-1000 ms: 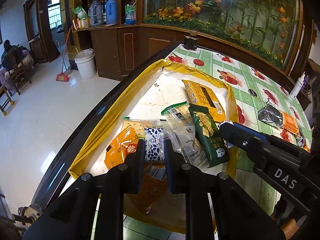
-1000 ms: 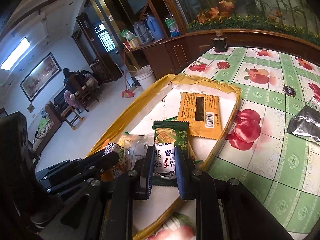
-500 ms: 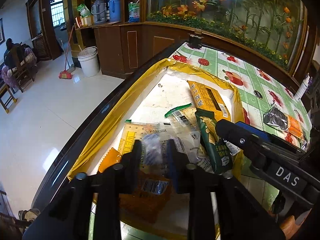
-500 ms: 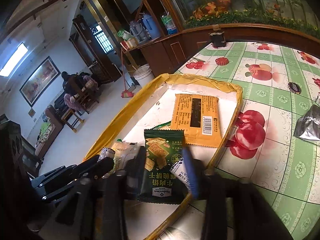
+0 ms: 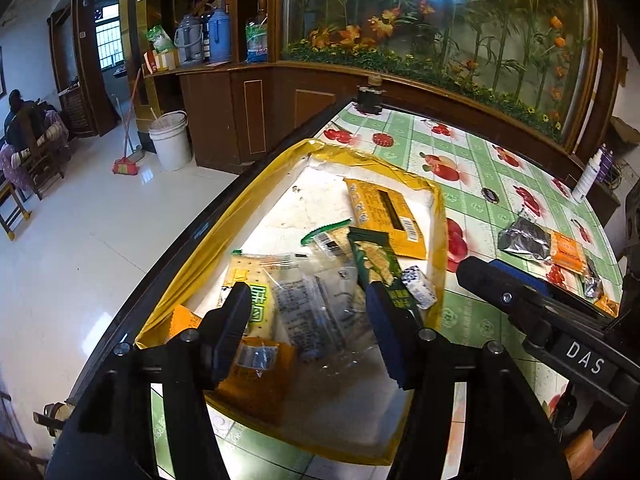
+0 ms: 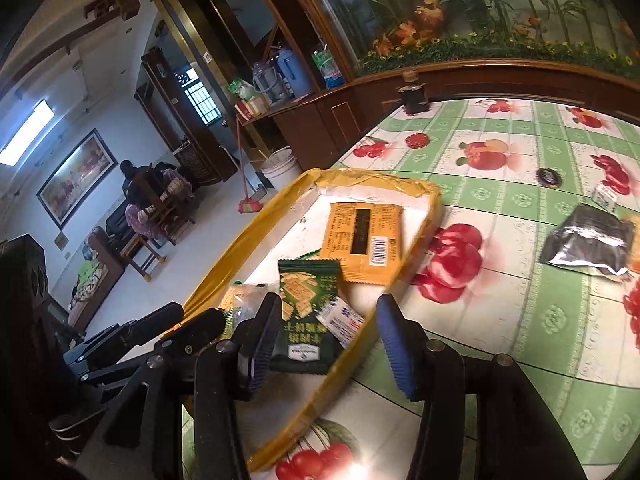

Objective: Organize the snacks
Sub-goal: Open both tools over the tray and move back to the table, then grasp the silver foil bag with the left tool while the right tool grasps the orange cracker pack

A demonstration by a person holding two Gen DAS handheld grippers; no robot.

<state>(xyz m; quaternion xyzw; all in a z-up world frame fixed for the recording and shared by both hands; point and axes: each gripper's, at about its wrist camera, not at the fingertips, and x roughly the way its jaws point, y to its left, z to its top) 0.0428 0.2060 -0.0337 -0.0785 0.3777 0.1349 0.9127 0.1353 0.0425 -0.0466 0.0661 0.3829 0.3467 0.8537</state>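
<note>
Since a second earlier, both hand-held grippers had let go of their packets and spread wide: the left hand-held gripper (image 5: 306,306) and the right hand-held gripper (image 6: 326,326) each stood fully open and empty above the near end of the yellow-rimmed tray (image 5: 224,232).

The small blue-and-white packet (image 6: 340,322) lay just ahead of the right hand-held gripper, resting on the green cracker packet (image 6: 306,308) and against the tray's near rim. Beyond them lay the orange packet (image 6: 366,242).

Only the left wrist view showed the clear wrappers (image 5: 316,304) and the yellow-and-green packet (image 5: 256,300) piled directly between its spread fingers, with another orange packet (image 5: 256,376) below them.

Only the right wrist view showed the silver foil pouch (image 6: 588,242) well clear on the table (image 6: 520,300), far right of the hand-held gripper, and the left tool's dark body crossing the lower left, hiding the tray's near corner.
</note>
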